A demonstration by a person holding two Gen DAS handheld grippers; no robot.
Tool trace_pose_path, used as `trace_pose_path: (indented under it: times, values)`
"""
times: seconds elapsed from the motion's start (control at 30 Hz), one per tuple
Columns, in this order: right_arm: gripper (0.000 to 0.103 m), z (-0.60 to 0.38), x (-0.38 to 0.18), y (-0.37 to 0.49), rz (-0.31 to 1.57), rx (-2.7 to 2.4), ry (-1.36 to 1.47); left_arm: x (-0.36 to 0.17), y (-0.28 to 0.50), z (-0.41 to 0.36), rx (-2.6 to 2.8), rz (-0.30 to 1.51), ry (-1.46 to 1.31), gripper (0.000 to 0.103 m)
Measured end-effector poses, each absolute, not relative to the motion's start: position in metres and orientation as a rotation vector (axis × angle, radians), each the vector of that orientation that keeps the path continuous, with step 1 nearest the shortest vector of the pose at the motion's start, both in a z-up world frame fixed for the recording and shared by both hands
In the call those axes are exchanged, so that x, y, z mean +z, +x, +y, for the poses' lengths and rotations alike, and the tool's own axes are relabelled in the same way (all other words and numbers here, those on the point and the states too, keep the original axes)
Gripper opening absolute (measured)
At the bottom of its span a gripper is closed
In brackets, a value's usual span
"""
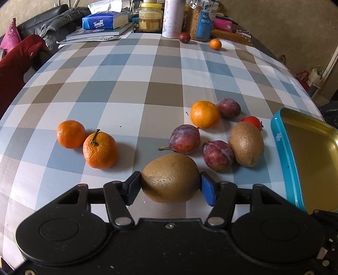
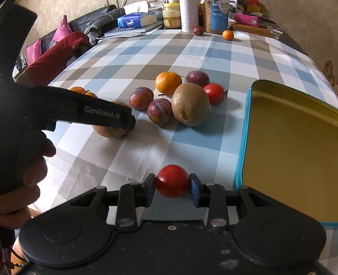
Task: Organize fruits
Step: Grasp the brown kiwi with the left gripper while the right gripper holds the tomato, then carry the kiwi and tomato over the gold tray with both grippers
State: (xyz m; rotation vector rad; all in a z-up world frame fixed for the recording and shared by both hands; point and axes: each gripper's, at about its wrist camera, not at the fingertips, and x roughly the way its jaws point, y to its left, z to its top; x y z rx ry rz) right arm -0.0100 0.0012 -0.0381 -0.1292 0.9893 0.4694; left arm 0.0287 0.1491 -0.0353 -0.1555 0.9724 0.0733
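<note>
My left gripper [image 1: 170, 187] is shut on a brown kiwi [image 1: 170, 177] low over the checked tablecloth; in the right wrist view the kiwi [image 2: 109, 132] shows under that gripper's arm. My right gripper [image 2: 172, 186] is shut on a red tomato [image 2: 172, 180], just left of the open blue tin [image 2: 243, 135]. A second kiwi [image 2: 190, 103], three plums [image 2: 160, 111], an orange [image 2: 168, 82] and another tomato [image 2: 214, 93] lie clustered mid-table. Two mandarins [image 1: 99, 150] lie at the left. The tin [image 1: 283, 148] looks empty inside.
At the far edge stand jars [image 1: 150, 18], a white tumbler [image 1: 173, 19], a tissue pack on books [image 1: 105, 22], a lone plum [image 1: 184, 37] and a small mandarin [image 1: 215, 44]. A sofa with red cushions [image 2: 52, 59] lies beyond the table's left edge.
</note>
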Motion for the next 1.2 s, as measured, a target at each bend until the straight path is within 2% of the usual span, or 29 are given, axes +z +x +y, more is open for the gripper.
trace_pose_path:
  times: [0.17,0.5,0.6,1.2]
  values:
    - [0.037,0.004,-0.039,-0.012,0.977,0.468,-0.144,-0.043,0.034,0.149,0.074,0.989,-0.169,0.070]
    - [0.038,0.013,-0.041,-0.024,0.931,0.466,-0.233,-0.045,0.037,0.145,0.104,0.980,-0.149,0.071]
    - [0.035,0.012,-0.040,-0.025,0.931,0.463,-0.232,-0.044,0.036,0.145,0.091,0.972,-0.163,0.063]
    - [0.035,-0.014,0.012,-0.020,0.827,0.480,-0.081,-0.015,0.011,0.174,0.225,0.921,-0.203,0.063]
